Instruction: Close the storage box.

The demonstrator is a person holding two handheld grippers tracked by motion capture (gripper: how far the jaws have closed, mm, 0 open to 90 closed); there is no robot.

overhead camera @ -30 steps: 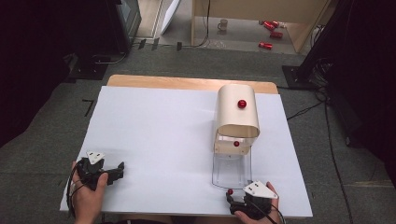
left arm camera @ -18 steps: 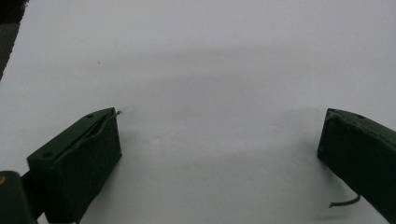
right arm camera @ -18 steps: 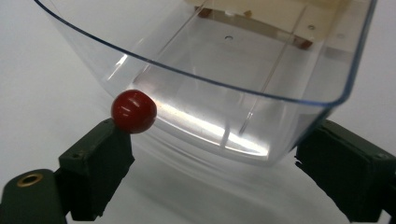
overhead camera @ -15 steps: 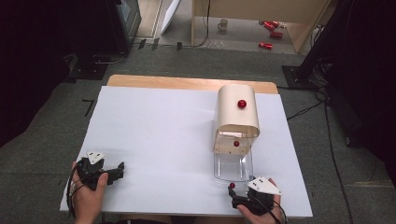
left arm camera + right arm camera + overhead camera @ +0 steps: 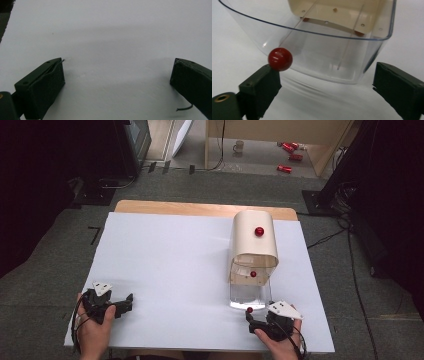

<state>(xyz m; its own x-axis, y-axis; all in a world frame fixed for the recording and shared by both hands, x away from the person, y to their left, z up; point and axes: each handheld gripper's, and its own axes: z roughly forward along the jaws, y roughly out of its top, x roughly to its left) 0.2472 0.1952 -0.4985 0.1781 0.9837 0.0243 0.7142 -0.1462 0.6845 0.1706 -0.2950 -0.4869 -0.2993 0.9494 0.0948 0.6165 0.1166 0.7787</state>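
High view: white worktop (image 5: 175, 270) with a cream, arch-topped box (image 5: 253, 242) standing right of centre; a red knob (image 5: 259, 231) sits on its curved top. A clear plastic drawer (image 5: 250, 296) is pulled out of the box toward the person, and a second red knob (image 5: 253, 274) shows on the cream front above it.

Right gripper (image 5: 256, 319) is held at the near right edge of the worktop, just in front of the drawer. A small red ball (image 5: 248, 309) lies at the drawer's near wall, just beside the gripper tip.

Right gripper view: red ball (image 5: 280, 59) sits just above the tip of the left finger (image 5: 260, 87) and against the outside of the clear drawer (image 5: 319, 57) wall; whether it touches the finger I cannot tell. The other finger stands far off at the right. Jaws have just been opening and are spread wide, pressing on nothing; ball is not between the pads.

Left gripper (image 5: 120, 304) rests at the near left of the worktop, well apart from box and drawer. Left gripper view: fingers (image 5: 41, 87) released, spread wide over bare white worktop (image 5: 112, 37), nothing between them.
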